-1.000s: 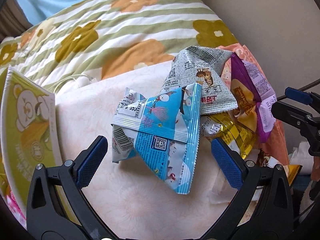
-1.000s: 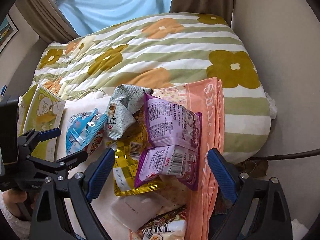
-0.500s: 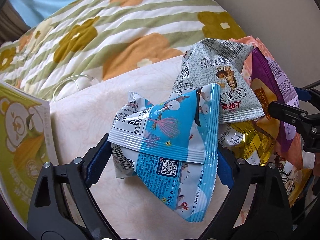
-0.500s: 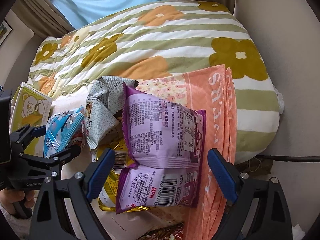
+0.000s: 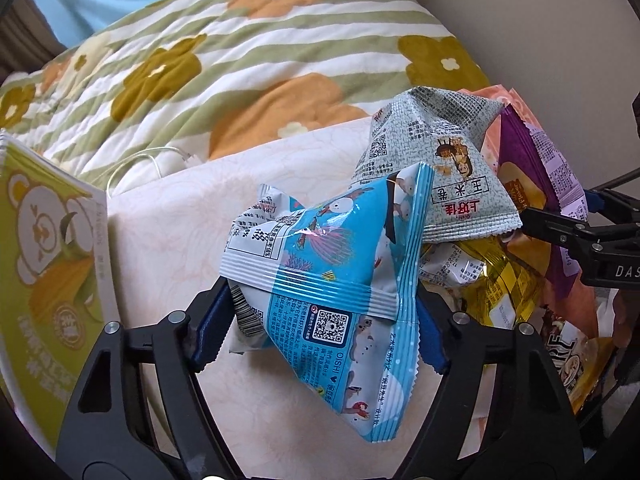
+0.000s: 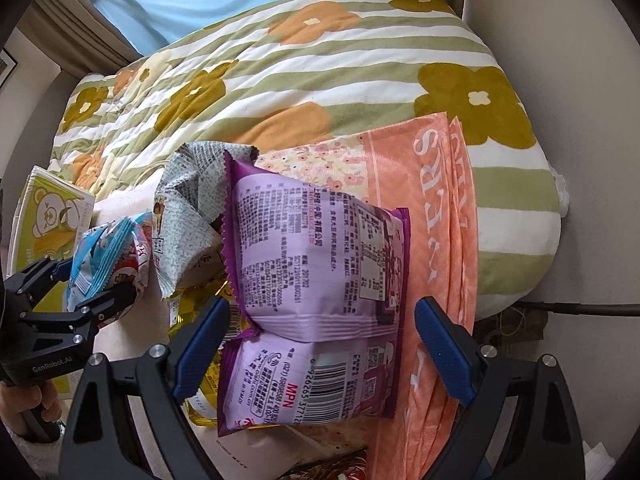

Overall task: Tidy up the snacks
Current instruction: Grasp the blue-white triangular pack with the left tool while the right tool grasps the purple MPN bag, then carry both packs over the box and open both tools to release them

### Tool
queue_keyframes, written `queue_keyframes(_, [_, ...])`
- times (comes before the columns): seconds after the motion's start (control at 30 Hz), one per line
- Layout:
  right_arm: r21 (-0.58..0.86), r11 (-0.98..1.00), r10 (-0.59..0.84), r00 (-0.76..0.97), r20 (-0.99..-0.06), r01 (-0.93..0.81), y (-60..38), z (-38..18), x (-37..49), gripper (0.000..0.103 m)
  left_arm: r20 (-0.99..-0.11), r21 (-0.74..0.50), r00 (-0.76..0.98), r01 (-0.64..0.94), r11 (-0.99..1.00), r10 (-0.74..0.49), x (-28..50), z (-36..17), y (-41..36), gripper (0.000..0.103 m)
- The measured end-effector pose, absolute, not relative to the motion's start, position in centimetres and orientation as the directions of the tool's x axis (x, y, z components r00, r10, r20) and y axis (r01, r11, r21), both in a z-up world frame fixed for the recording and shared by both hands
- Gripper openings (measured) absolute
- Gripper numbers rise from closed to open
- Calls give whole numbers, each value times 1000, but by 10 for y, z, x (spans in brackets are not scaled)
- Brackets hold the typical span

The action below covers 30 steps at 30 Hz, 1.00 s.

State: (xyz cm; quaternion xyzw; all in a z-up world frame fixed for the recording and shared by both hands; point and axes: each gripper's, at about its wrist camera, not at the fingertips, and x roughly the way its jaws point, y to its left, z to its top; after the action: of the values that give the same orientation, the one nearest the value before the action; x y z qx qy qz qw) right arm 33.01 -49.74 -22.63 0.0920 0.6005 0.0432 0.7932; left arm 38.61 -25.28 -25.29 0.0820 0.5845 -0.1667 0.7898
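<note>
My left gripper point(image 5: 320, 332) is shut on a blue snack bag point(image 5: 332, 268), its pads pressing both sides; the bag also shows at left in the right wrist view point(image 6: 104, 252). A grey patterned bag point(image 5: 436, 168) leans behind it, with a yellow bag point(image 5: 492, 288) beneath. My right gripper point(image 6: 320, 344) is open, its jaws standing on either side of a purple snack bag point(image 6: 316, 292) without touching it. The purple bag also shows at right in the left wrist view point(image 5: 540, 176).
The snacks lie on a pale pink cloth point(image 5: 192, 220) beside a flowered, striped quilt point(image 6: 320, 60). A green bear-print box point(image 5: 44, 264) stands at left. An orange towel point(image 6: 436, 208) lies right of the purple bag. A wall point(image 6: 580, 20) rises at right.
My left gripper has moved forward around the blue bag and shut on it. My right gripper has moved forward until its open jaws straddle the purple bag.
</note>
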Motion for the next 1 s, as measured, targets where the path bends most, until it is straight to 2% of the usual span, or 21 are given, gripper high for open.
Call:
queue_keyframes(0.3, [230, 972, 208, 273, -939, 49, -495, -227, 325, 72, -945, -65, 281, 335, 940, -166, 373, -240, -242, 74])
queue_keyframes(0.63, [230, 972, 201, 337, -920, 47, -495, -201, 308, 54, -924, -75, 335, 310, 948, -182, 352, -212, -232, 74])
queue_keyframes(1.0, [232, 973, 199, 449, -871, 19, -481, -138, 286, 51, -850, -79, 487, 258, 963, -200, 322, -127, -192, 74])
